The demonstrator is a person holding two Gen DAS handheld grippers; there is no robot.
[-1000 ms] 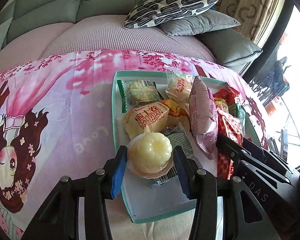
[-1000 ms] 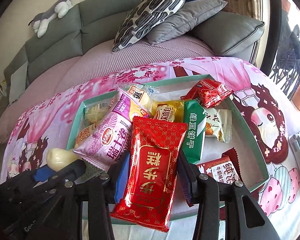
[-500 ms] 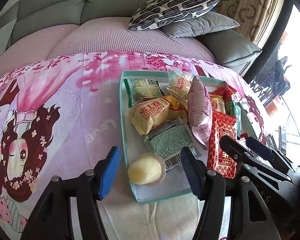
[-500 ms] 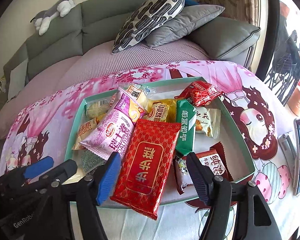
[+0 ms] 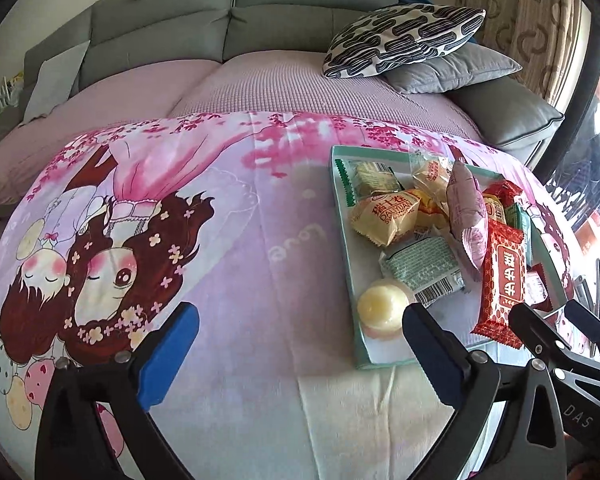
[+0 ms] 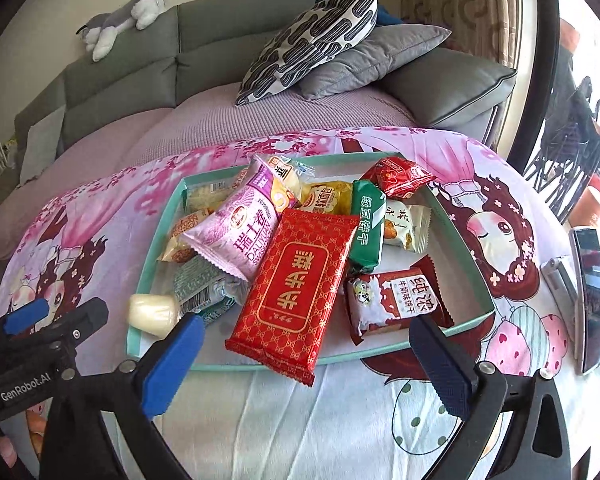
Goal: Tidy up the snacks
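A teal tray (image 5: 342,208) (image 6: 156,256) full of wrapped snacks lies on a pink cartoon blanket. A pale jelly cup (image 5: 382,308) (image 6: 152,314) rests in its near left corner. A big red packet (image 6: 296,288) (image 5: 504,276) lies over the near rim, beside a purple packet (image 6: 240,236) and a green one (image 6: 366,228). My left gripper (image 5: 300,320) hangs over the blanket left of the tray, jaws opening, nothing between them. My right gripper (image 6: 308,328) is in front of the tray, jaws opening wide, pads clear of the red packet.
A phone (image 6: 588,296) lies on the blanket right of the tray. Behind is a grey sofa (image 5: 228,12) with a patterned pillow (image 6: 312,40), a grey cushion (image 6: 372,56) and a plush toy (image 6: 120,20). The blanket left of the tray is bare.
Both grippers opened and drew back. The left one let go of the jelly cup and shifted left; the right one let go of the red packet. Both snacks now lie in the tray.
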